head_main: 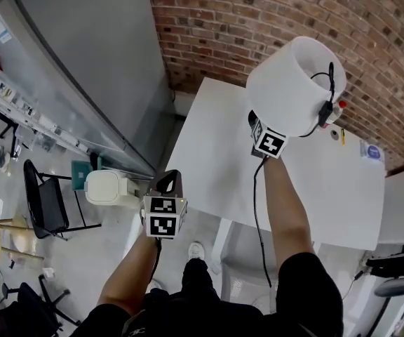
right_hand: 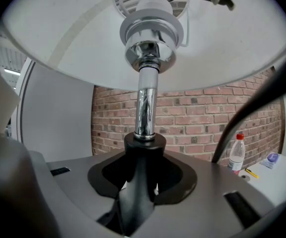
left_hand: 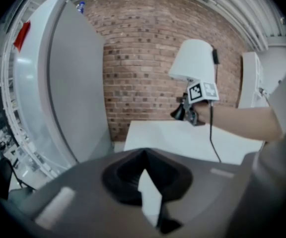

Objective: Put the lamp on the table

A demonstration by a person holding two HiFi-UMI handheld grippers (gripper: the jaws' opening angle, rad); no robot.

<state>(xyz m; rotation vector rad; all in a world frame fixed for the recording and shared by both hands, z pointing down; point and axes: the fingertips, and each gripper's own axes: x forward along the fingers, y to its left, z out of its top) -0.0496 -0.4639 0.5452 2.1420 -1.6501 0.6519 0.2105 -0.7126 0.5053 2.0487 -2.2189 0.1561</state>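
Nearest the person, the left gripper hangs low in front of the body, short of the table. Its jaws are together with nothing between them.

Farther out, the right arm reaches over the table. The right gripper pinches the lamp by the dark cone at its foot. From the jaws the chrome stem runs straight on, away from the gripper, into the shade. The lamp's long axis thus continues the gripper's own line, roughly upright. The lamp looks clear of the tabletop, held in the air above its far half, so the way to the table is downward. The right hand alone has it; the left is well apart.

The shade is white and widens downward. A black cord is draped over its rim, with the plug lying inside.

Beyond stand a small bottle with a red cap on the table's far side, then a brick wall.
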